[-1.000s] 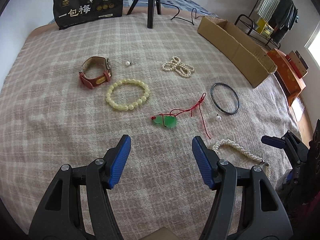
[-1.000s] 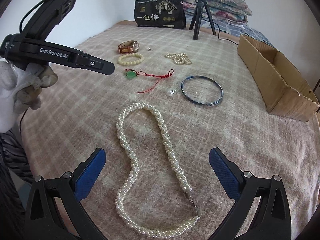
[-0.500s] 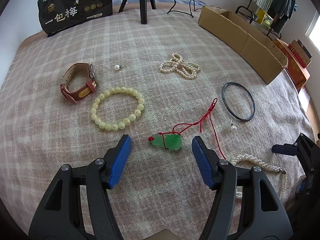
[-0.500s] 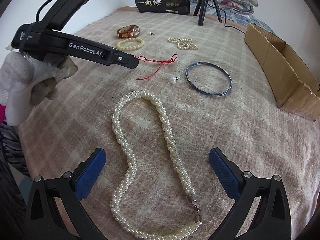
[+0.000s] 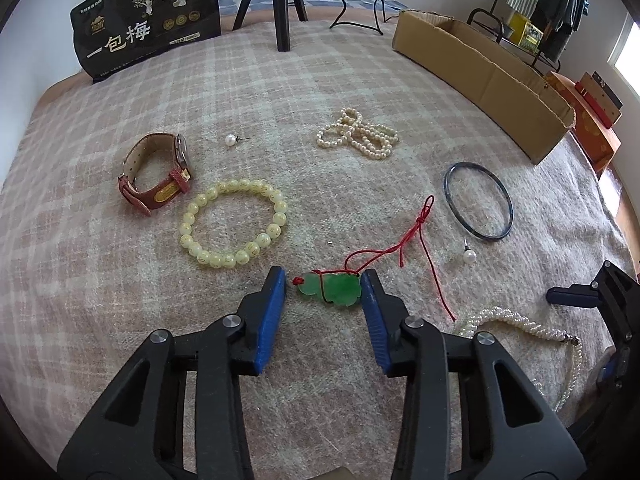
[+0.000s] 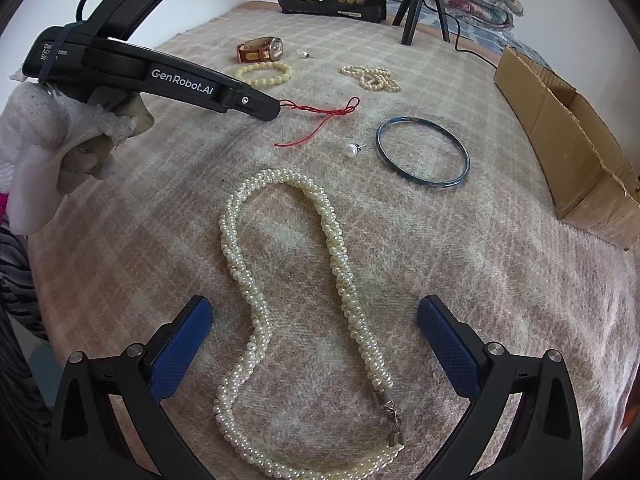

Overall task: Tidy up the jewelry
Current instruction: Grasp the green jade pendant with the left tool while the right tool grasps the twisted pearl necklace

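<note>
My left gripper [image 5: 323, 296] is open, its blue pads on either side of a green jade pendant [image 5: 332, 289] on a red cord [image 5: 404, 240]; the right pad touches or nearly touches it. My right gripper [image 6: 316, 344] is open wide over a twisted pearl necklace [image 6: 288, 264] lying on the blanket. Around lie a yellow bead bracelet [image 5: 234, 224], a red-strapped watch [image 5: 160, 172], a small pearl strand [image 5: 358, 138], a dark blue bangle [image 5: 478, 206] and two pearl studs [image 5: 469, 256] [image 5: 231, 140]. In the right wrist view the left gripper's body hides the pendant.
An open cardboard box [image 5: 480, 72] lies along the right edge of the checked blanket [image 5: 300, 92]. A black printed bag [image 5: 148, 20] and a tripod [image 5: 280, 4] stand at the far side. The gloved hand [image 6: 60, 148] holding the left gripper is at left.
My left gripper has moved forward and down until its pads flank the green pendant, and the pads have come closer together. My right gripper has crept slightly forward over the pearl necklace.
</note>
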Demonstrator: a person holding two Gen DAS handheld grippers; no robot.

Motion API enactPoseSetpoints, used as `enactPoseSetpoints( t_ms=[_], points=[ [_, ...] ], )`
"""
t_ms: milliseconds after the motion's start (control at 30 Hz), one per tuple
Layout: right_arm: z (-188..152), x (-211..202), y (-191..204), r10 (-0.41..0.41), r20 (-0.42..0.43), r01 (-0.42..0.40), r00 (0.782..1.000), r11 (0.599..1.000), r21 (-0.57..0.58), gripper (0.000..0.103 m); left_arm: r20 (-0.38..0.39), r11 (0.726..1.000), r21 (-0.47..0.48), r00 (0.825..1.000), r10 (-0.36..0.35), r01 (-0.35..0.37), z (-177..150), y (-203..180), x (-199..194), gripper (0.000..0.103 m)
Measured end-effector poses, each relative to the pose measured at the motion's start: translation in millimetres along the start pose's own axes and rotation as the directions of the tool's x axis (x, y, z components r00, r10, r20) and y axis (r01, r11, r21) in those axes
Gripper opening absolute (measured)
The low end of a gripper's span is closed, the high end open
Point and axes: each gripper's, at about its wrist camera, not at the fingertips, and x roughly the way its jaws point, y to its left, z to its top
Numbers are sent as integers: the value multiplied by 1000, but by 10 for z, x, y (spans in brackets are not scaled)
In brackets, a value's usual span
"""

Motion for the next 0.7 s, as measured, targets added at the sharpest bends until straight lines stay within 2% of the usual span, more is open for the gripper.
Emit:
enactPoseSetpoints(
  t_ms=[267, 467, 567, 600, 633, 667, 700],
  points=[
    [-16, -17, 10, -17, -3, 17, 1000, 1000, -3, 97, 9, 1000, 20, 1000, 12, -13, -11, -47, -10, 33],
    [-24, -45, -28, -20, 2, 20, 1000, 1000, 5, 85, 13, 1000, 7, 1000, 17, -17, -12, -37, -31, 33],
    [-21, -61, -59, -13, 8, 13, 1000, 1000, 18, 72, 16, 1000, 4, 1000, 21, -21, -15, -22, -44, 33],
    [-14, -69, -70, -10, 10, 9, 1000, 1000, 26, 63, 17, 1000, 2, 1000, 21, -21, -6, -19, -45, 33],
    [-9, -81, -89, -4, 15, 4, 1000, 999, 36, 48, 20, 1000, 1, 1000, 22, -22, -6, -18, -52, 33],
    [0, -92, -110, -2, 17, 1, 1000, 999, 50, 40, 24, 1000, 1, 999, 23, -24, -5, -18, -62, 32],
    [14, -98, -129, 1, 19, -2, 1000, 998, 63, 24, 28, 1000, 2, 999, 24, -24, -7, -19, -76, 32]
  ],
)
